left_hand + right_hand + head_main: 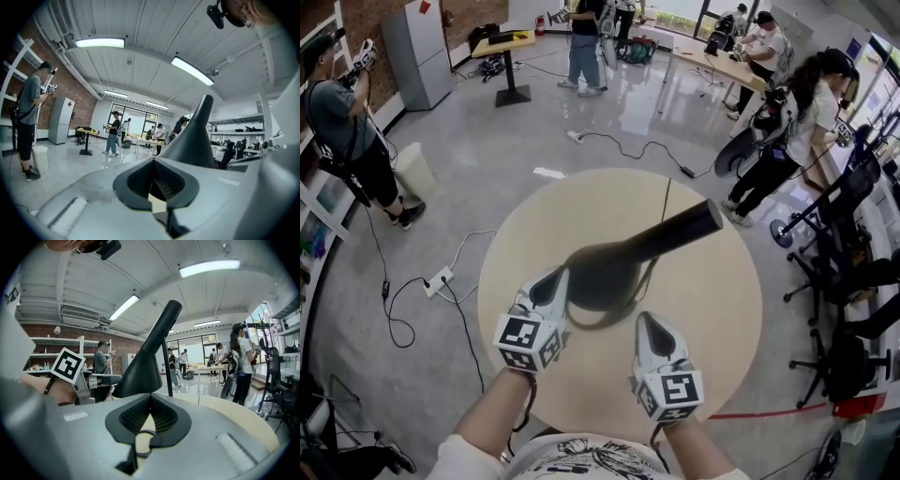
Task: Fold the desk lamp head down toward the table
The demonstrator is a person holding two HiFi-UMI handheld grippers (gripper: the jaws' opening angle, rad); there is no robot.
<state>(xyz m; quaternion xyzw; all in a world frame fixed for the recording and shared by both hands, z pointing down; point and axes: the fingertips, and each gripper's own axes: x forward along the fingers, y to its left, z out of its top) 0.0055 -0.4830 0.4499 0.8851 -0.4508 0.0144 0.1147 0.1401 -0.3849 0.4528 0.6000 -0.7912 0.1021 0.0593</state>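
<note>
Both the left tool (556, 279) and the right tool (645, 321) have jaws pressed together on nothing, flanking the desk lamp head (607, 272) above the round worktop (717, 300). Its long axis runs from the wide shade between them up-right to the narrow end.

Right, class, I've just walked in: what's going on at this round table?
A person holds a gripper in each hand over the round table. A black desk lamp stands between them. The left gripper and right gripper sit close beside the lamp head, fingers together and holding nothing.
</note>
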